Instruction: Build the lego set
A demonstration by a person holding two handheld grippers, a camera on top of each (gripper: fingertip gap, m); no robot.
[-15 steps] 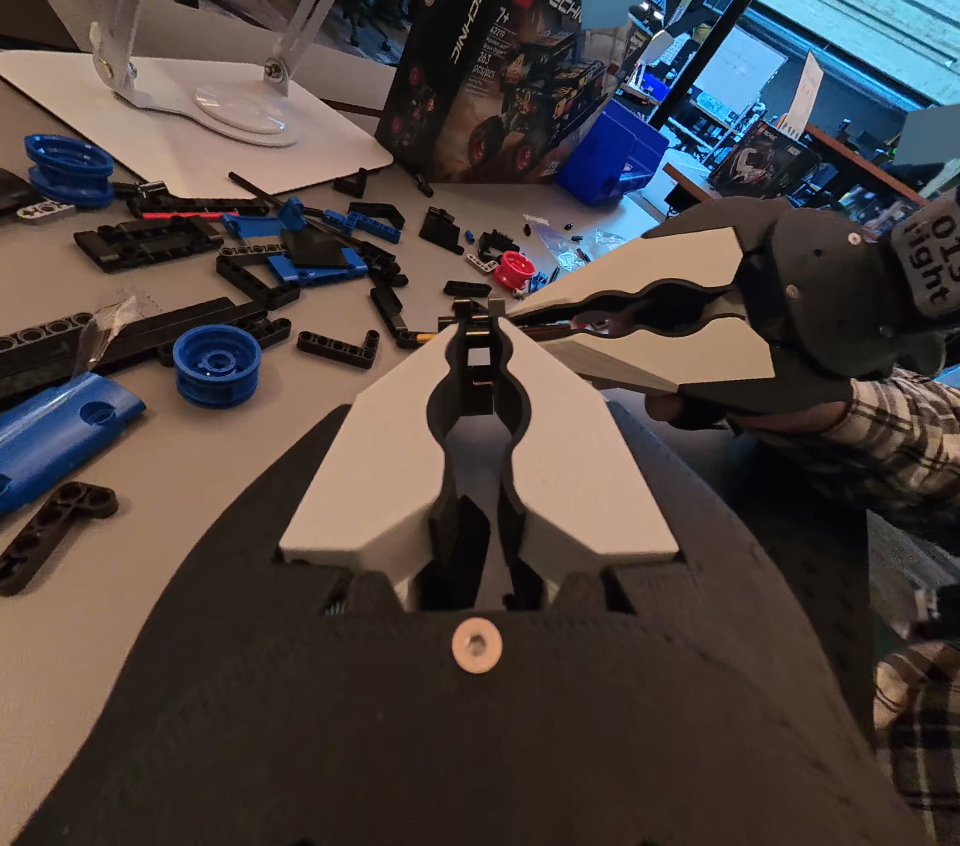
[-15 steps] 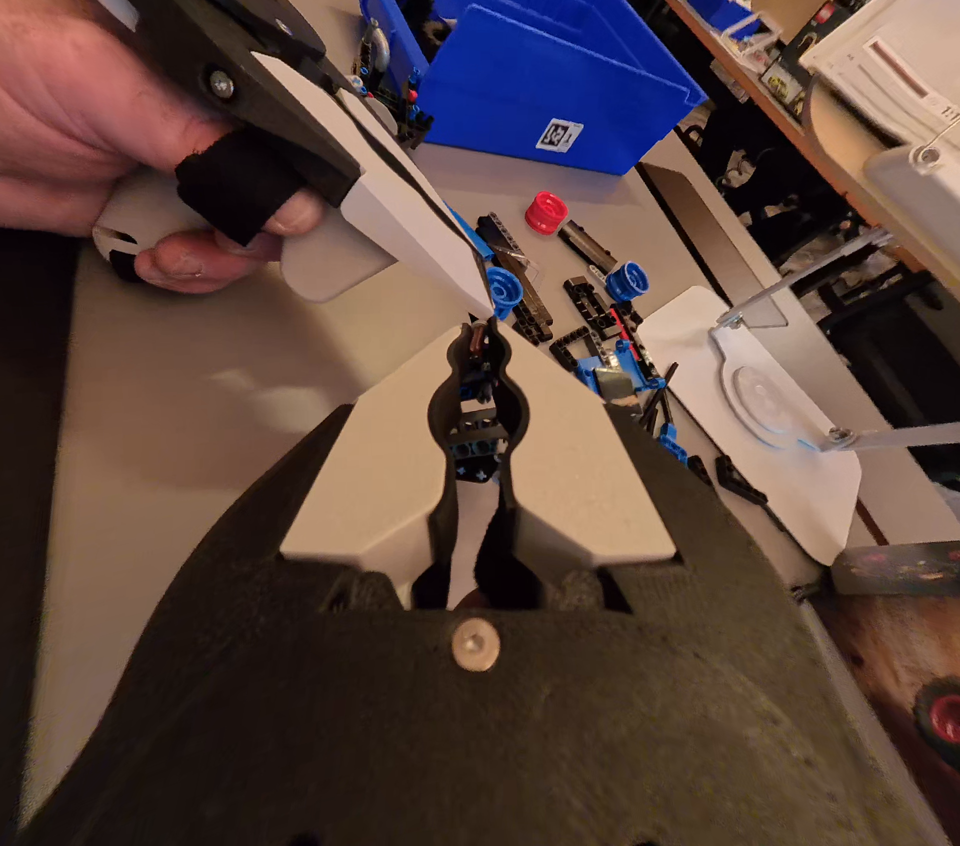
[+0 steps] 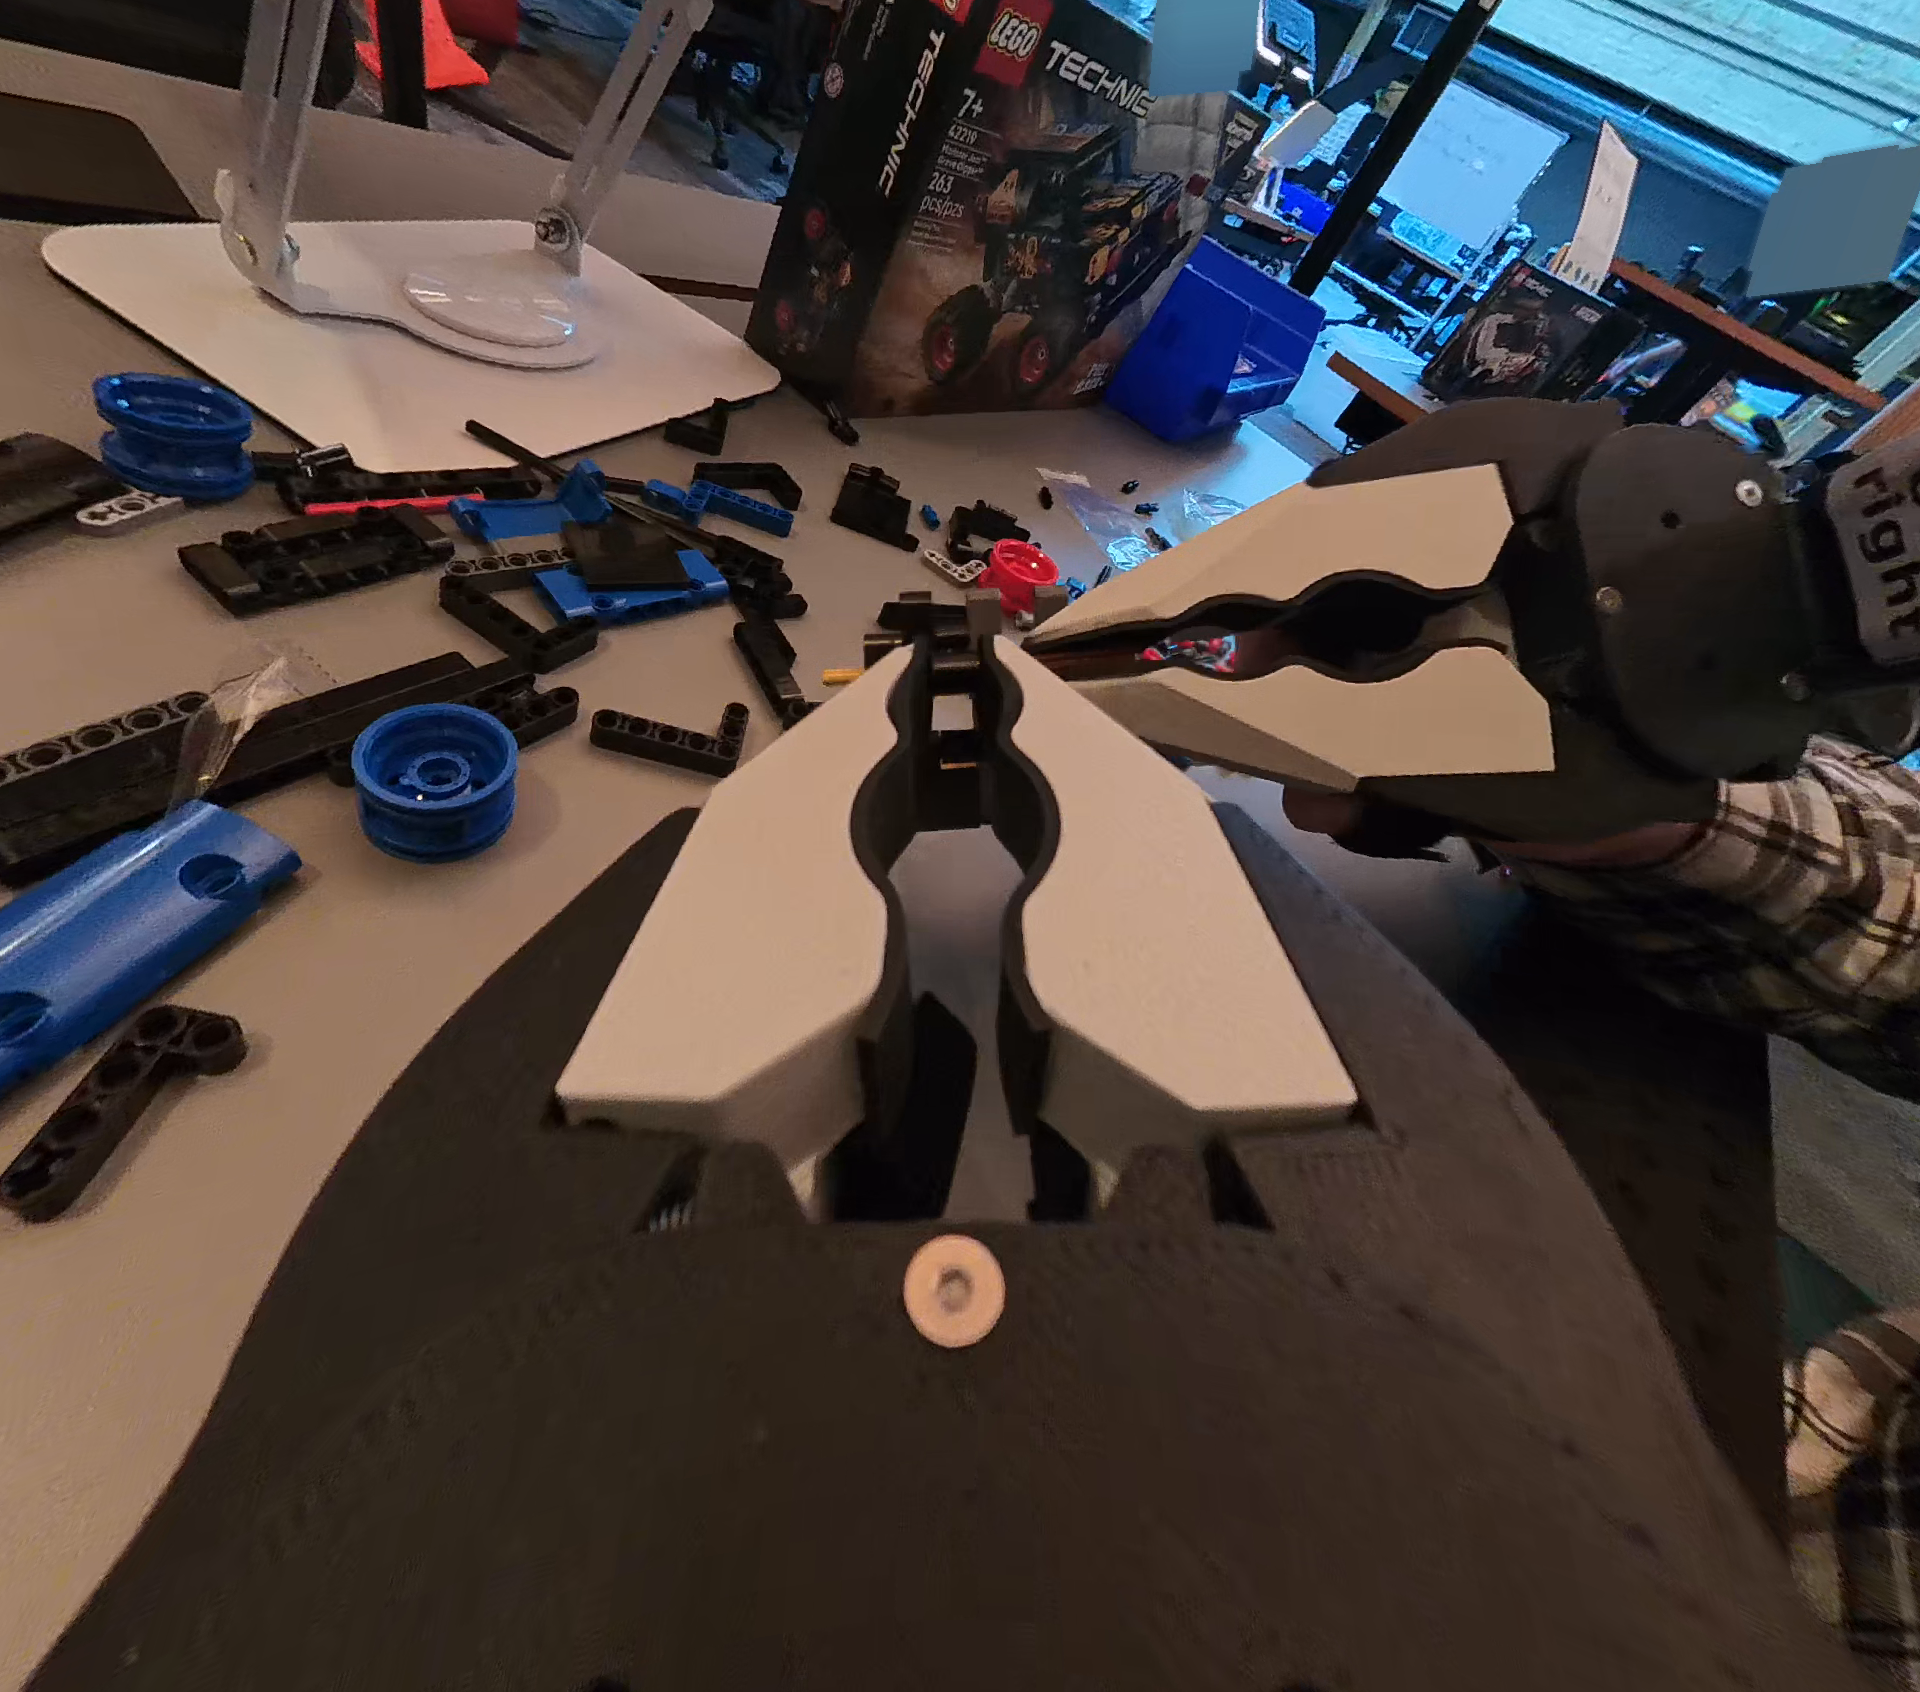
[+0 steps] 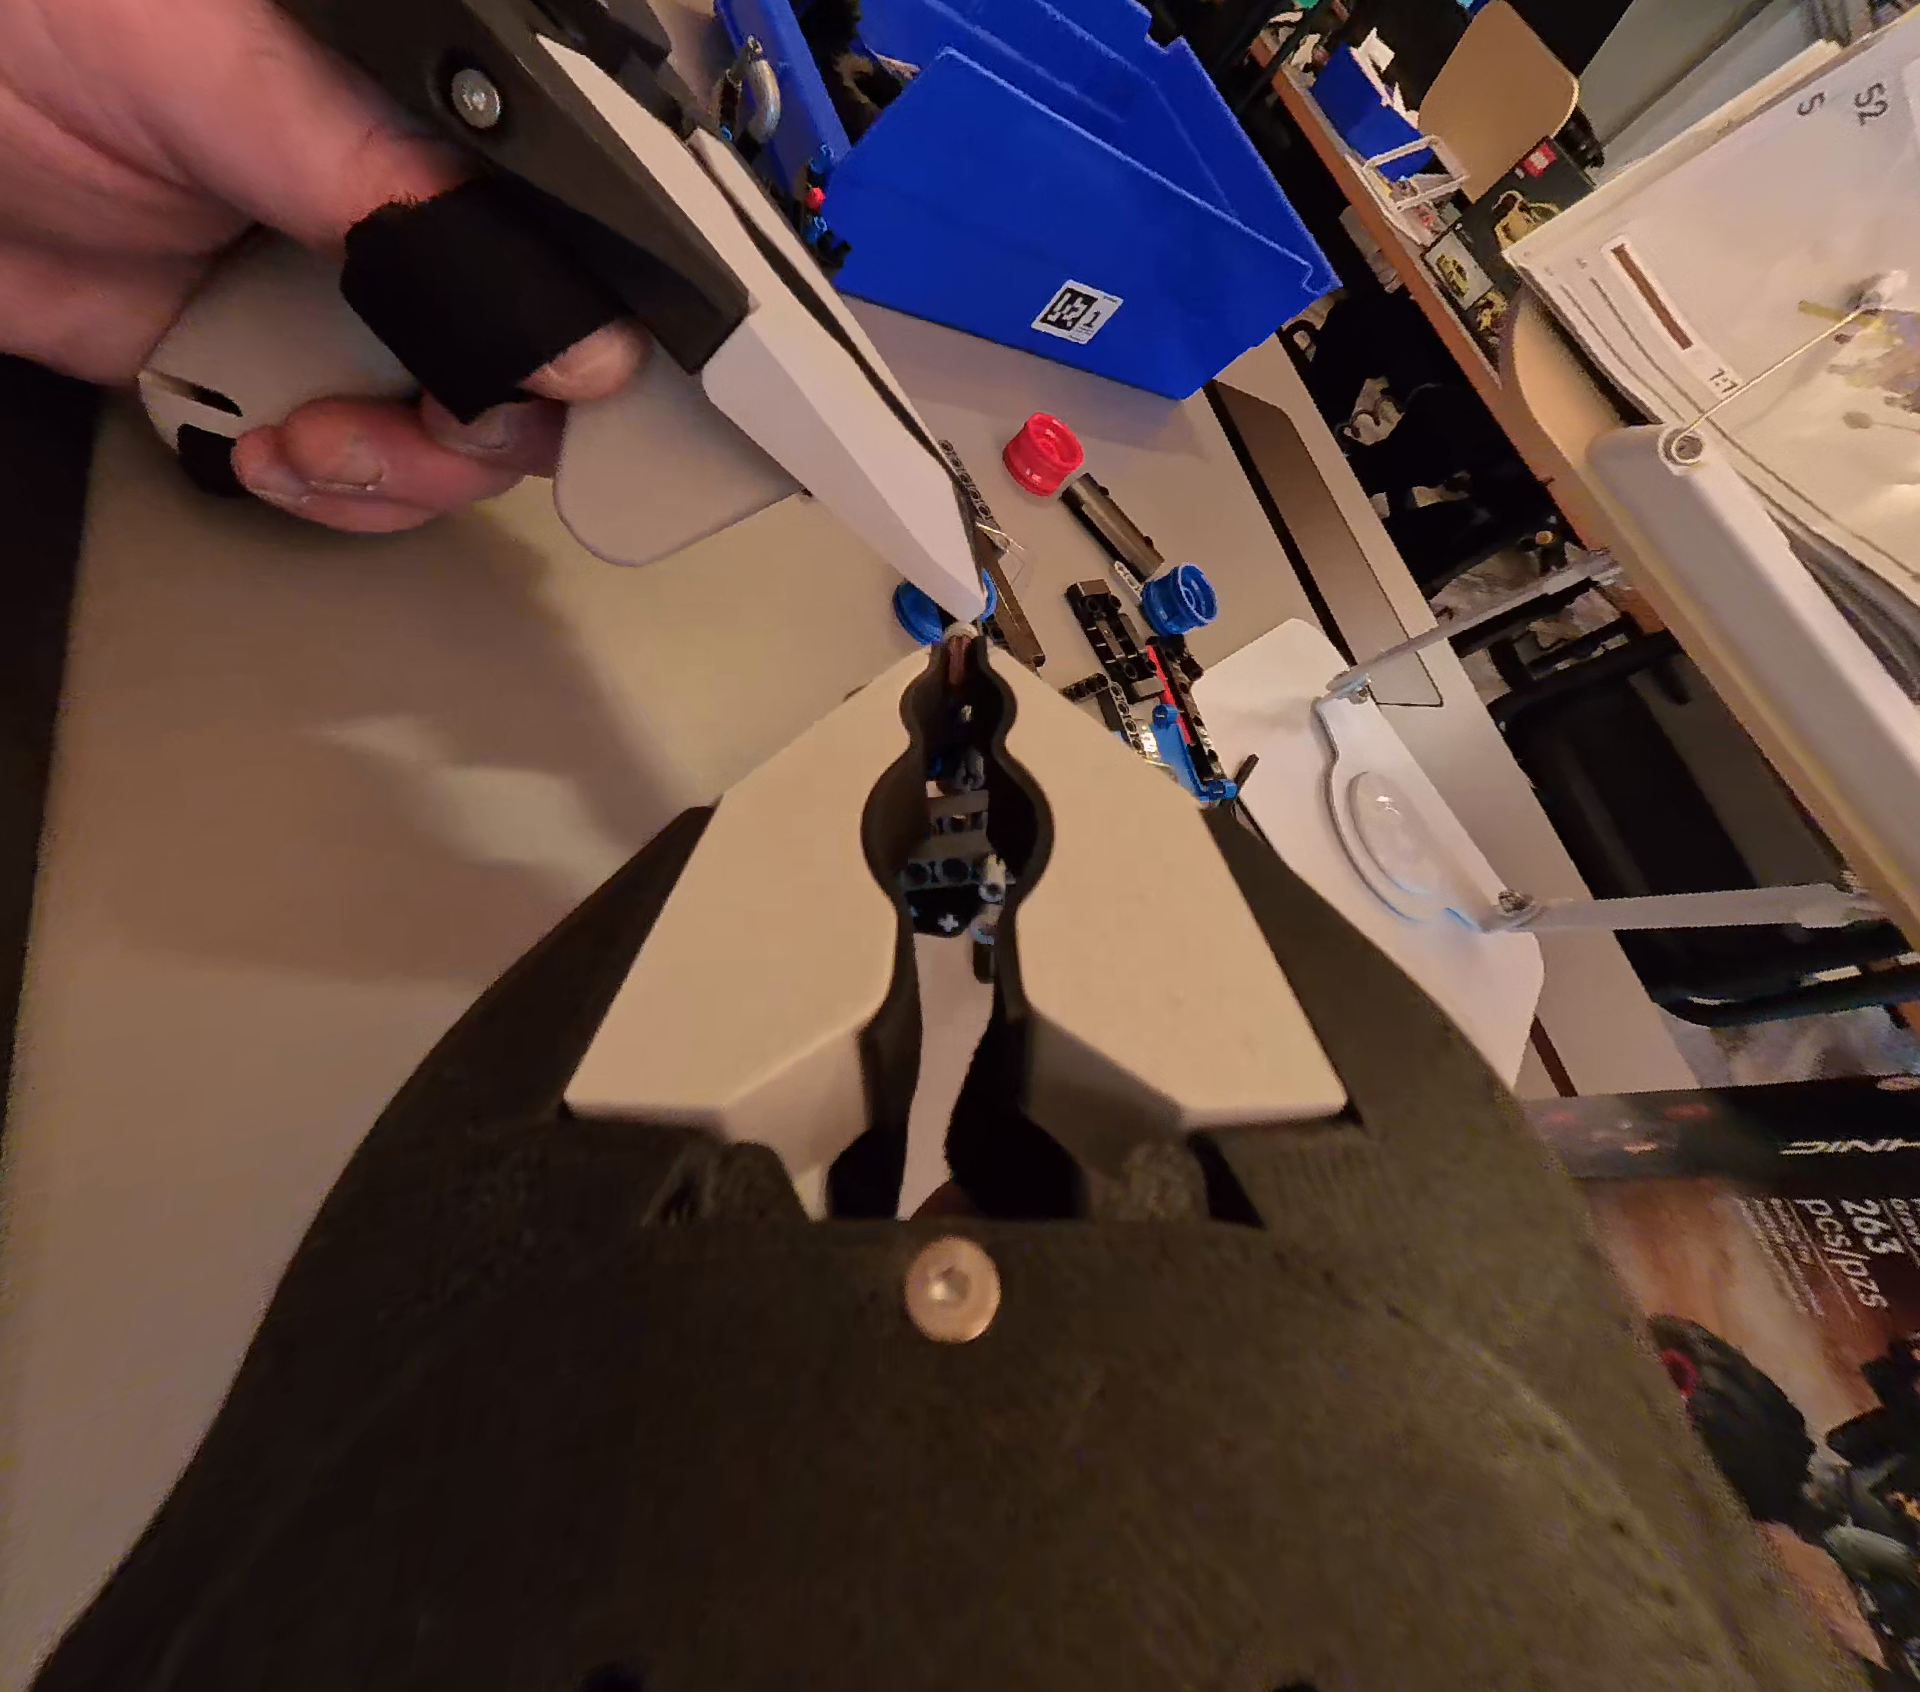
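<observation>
My left gripper [image 3: 951, 653] is shut on a small black lego assembly [image 3: 951, 707] and holds it above the grey table [image 3: 312, 1071]. A grey stub [image 3: 982, 609] sticks up at its tip. My right gripper [image 3: 1039, 640] comes in from the right, shut on a small dark piece [image 3: 1195, 655], its tip touching the assembly. In the right wrist view, my right gripper [image 4: 958, 655] is shut on that piece [image 4: 956, 671]. The left gripper [image 4: 961, 603], held by a hand, meets it from the upper left.
Loose black and blue lego parts lie to the left, with blue wheels [image 3: 434, 780] and a red wheel [image 3: 1018, 572]. The lego box [image 3: 987, 188], a blue bin [image 4: 1039, 188] and a white stand base [image 3: 416, 323] stand behind them. A plaid sleeve [image 3: 1714, 915] is at the right. My two grippers' fingertips are within a few centimetres of each other.
Both grippers have shifted only slightly. Their tips stay together and both grips are unchanged.
</observation>
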